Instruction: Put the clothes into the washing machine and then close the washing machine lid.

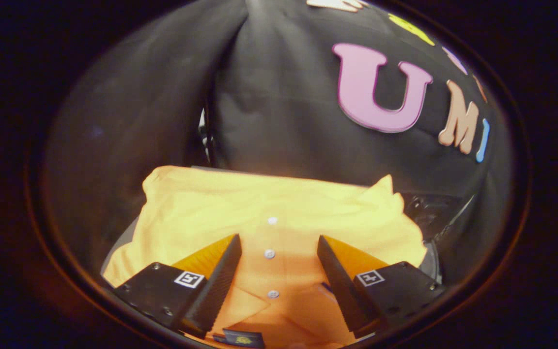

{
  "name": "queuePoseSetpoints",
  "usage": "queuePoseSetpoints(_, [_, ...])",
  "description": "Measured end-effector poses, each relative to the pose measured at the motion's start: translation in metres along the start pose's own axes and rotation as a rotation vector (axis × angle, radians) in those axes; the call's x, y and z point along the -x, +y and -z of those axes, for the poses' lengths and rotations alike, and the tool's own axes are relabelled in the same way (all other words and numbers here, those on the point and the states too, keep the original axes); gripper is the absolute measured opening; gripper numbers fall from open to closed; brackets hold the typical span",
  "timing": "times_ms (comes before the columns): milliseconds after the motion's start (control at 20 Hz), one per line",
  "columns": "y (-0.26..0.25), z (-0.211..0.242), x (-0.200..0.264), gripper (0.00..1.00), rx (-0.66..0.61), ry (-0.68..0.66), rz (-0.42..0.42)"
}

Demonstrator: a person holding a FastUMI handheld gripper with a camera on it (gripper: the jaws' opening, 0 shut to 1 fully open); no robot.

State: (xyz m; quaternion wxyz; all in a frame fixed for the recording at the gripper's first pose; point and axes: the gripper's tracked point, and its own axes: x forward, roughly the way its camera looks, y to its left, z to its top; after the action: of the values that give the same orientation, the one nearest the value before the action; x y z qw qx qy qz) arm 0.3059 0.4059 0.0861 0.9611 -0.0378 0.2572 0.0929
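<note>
Left finger (pixel 221 271): hangs over the left half of the shirt's chest, its ribbed inner face turned toward the placket.
Shirt (pixel 201 213): a yellow-orange button-up polo lies flat beneath and ahead of the tongs, stretching wider than both fingers; a fold peaks at its far right corner.
Buttons (pixel 270 253): three small pale ones run in a line straight down the gap between the fingers.
Collar (pixel 252 305): lies nearest the tongs, low between the fingers, with a dark label (pixel 243 338) at the neck.
Tongs (pixel 279 264): spread wide, gripping nothing; whether the tips touch the cloth, I cannot tell.
Right finger (pixel 334 269): over the right chest.
Dark machine part (pixel 429 213): beyond the right finger, past the shirt's edge; too dim to identify.
</note>
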Motion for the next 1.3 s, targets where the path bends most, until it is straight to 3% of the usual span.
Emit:
queuePoseSetpoints(150, [-0.004,0.000,0.003,0.90,0.028,0.042,-0.019])
queuePoseSetpoints(350, [-0.016,0.003,0.009,0.33,0.060,0.040,-0.081])
queuePoseSetpoints(450, [-0.026,0.003,0.020,0.04,-0.022,0.026,-0.144])
queuePoseSetpoints(600, [-0.044,-0.020,0.037,0.01,-0.198,-0.031,-0.260])
queuePoseSetpoints(750, [-0.068,-0.037,0.068,0.00,-0.199,-0.100,-0.322])
queuePoseSetpoints(950, [-0.123,-0.058,0.108,0.00,-0.180,-0.199,-0.282])
queuePoseSetpoints(1100, [-0.179,-0.089,0.135,0.00,-0.155,-0.345,-0.200])
queuePoseSetpoints(1300, [-0.230,-0.104,0.156,0.00,-0.119,-0.447,-0.121])
